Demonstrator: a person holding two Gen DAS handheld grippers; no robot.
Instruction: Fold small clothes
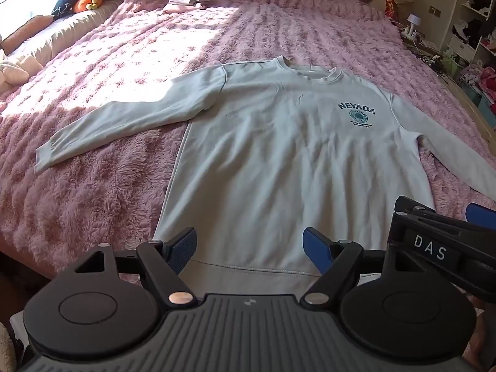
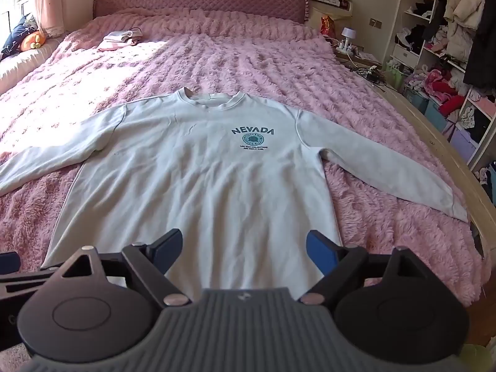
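Note:
A pale grey-blue long-sleeved sweatshirt (image 1: 263, 155) with a dark "NEVADA" print lies flat and face up on the pink bed, both sleeves spread outward, hem toward me; it also shows in the right wrist view (image 2: 201, 179). My left gripper (image 1: 249, 246) is open and empty, hovering above the hem. My right gripper (image 2: 245, 248) is open and empty, also above the hem, just right of the left one. The right gripper's black body shows at the right edge of the left wrist view (image 1: 434, 241).
The fluffy pink blanket (image 2: 248, 62) covers the whole bed. A small folded pile of pink and white clothes (image 2: 121, 38) lies near the headboard. Cushions (image 1: 74, 0) sit by the window at left. The bed's wooden edge (image 2: 434, 117) and cluttered shelves (image 2: 449, 46) are at right.

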